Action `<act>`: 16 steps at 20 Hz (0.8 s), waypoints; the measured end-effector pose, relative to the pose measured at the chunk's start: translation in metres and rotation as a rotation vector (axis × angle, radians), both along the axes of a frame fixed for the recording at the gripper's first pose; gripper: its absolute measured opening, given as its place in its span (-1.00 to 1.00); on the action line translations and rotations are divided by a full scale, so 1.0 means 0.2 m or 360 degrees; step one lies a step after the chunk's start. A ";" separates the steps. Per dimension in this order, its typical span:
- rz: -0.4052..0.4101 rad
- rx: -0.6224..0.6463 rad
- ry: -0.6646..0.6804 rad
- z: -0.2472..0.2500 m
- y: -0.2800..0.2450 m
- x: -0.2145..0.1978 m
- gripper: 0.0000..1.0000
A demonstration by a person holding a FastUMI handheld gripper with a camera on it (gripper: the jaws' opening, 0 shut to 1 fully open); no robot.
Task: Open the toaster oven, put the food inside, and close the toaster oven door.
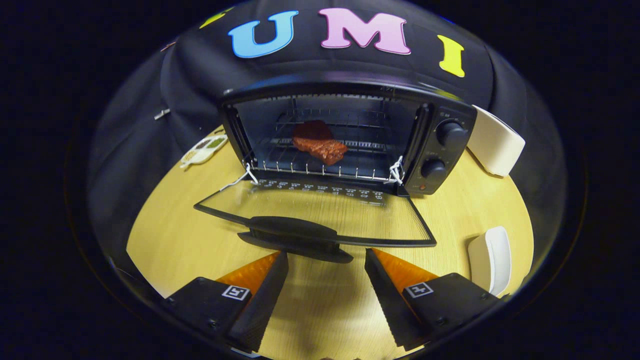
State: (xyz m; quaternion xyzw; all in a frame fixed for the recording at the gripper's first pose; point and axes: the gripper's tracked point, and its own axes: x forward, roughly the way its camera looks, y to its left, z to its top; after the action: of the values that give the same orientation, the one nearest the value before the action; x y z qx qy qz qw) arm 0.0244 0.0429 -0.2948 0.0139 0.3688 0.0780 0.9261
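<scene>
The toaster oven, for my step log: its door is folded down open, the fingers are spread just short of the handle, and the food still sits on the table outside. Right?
One slip: the food already lies on the rack inside the toaster oven, as the gripper view shows. The door is folded down open, and the gripper is spread just short of the handle.

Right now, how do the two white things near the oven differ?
The white box stands right beside the toaster oven, behind its knobs; the white dish lies nearer the open gripper, apart from the oven. The box looks blocky, the dish rounded. Both rest on the wooden table.
</scene>
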 end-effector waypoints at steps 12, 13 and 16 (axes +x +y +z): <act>-0.0130 0.0181 -0.0261 0.50 -0.01 0.46 0.97; -0.0133 0.0192 -0.0304 0.57 -0.01 0.49 0.97; -0.0127 0.0215 -0.0440 0.74 -0.03 0.50 0.97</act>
State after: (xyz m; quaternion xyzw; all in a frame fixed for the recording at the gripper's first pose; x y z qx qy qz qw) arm 0.1244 0.0360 -0.1463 0.0801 0.2308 0.0668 0.9674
